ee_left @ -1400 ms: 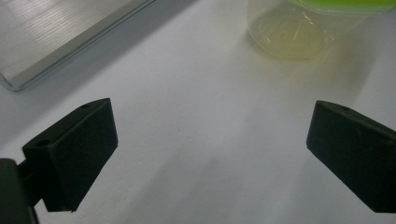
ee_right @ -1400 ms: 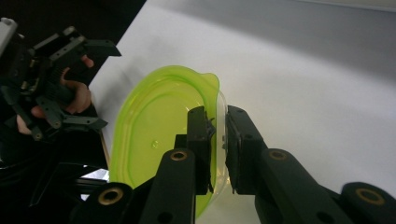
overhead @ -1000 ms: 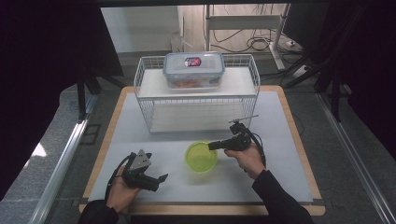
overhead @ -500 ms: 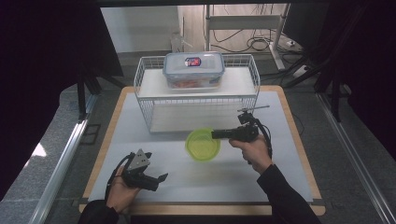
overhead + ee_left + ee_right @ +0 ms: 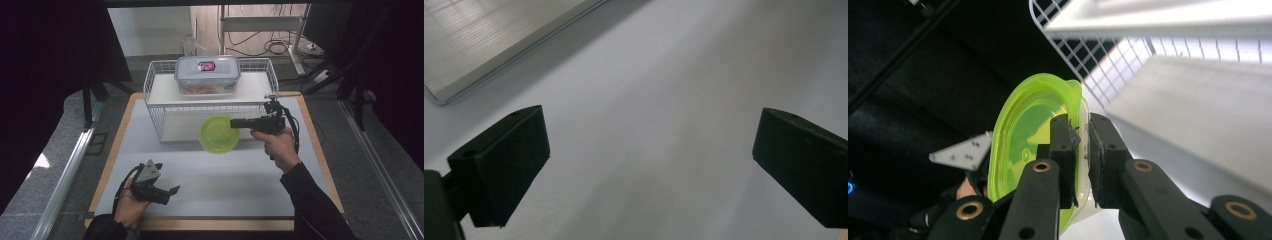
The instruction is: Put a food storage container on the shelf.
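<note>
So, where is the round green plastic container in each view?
High view: round green plastic container at centre, before the white wire rack.
Left gripper view: not in it.
Right gripper view: container left of centre, in the right gripper.
Shared landmark: the rack.

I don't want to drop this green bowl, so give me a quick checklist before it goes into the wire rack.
1. Grip: right hand-held gripper shut on the green bowl rim: ok.
2. Bowl off the table: ok.
3. Lower shelf of the wire rack free behind the bowl: ok.
4. Lidded container sits on the top shelf, out of the path: ok.
5. Left hand-held gripper open, near the table's front edge, away from the bowl: ok.
6. Bowl contents: cannot tell.
</note>
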### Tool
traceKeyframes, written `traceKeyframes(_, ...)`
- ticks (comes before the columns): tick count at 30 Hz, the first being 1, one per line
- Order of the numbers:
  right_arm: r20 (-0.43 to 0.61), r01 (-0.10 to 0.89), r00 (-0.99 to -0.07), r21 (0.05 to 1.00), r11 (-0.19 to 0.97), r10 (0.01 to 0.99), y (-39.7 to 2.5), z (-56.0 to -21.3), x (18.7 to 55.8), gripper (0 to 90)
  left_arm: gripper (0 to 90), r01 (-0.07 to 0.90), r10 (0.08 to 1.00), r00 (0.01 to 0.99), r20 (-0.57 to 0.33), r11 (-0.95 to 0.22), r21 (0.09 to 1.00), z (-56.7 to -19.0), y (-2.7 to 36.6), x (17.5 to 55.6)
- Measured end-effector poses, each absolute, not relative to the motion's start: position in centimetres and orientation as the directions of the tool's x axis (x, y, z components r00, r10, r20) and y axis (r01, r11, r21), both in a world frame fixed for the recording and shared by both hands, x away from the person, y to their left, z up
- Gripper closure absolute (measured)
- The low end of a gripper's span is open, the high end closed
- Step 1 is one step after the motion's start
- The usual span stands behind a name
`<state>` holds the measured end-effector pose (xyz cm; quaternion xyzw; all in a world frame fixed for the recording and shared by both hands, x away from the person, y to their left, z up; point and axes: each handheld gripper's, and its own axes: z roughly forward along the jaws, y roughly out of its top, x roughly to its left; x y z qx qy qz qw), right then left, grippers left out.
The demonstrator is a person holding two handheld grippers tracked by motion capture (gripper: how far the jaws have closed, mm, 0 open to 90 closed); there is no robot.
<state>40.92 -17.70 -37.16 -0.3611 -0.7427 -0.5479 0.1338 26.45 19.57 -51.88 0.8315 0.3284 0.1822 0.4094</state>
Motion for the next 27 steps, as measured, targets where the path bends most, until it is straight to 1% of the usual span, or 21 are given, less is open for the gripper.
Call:
traceKeyframes(14,0.592,0.654,-0.711,0.755,0.049,0.379,-17.9,-30.6,43.0,82.1,1.7,0.4,0.697,0.717,0.024,-0.44,0.804,-51.9,19.5,26.5)
traceKeyframes(20,0.595,0.654,-0.703,0.756,0.025,0.388,-17.2,-28.1,44.2,82.1,1.7,0.404,0.696,0.717,0.021,-0.44,0.802,-51.9,19.5,26.4)
traceKeyframes(27,0.6,0.647,-0.686,0.762,-0.031,0.411,-16.5,-25.5,46.1,82.1,1.7,0.402,0.698,0.716,0.019,-0.435,0.806,-51.9,19.6,26.4)
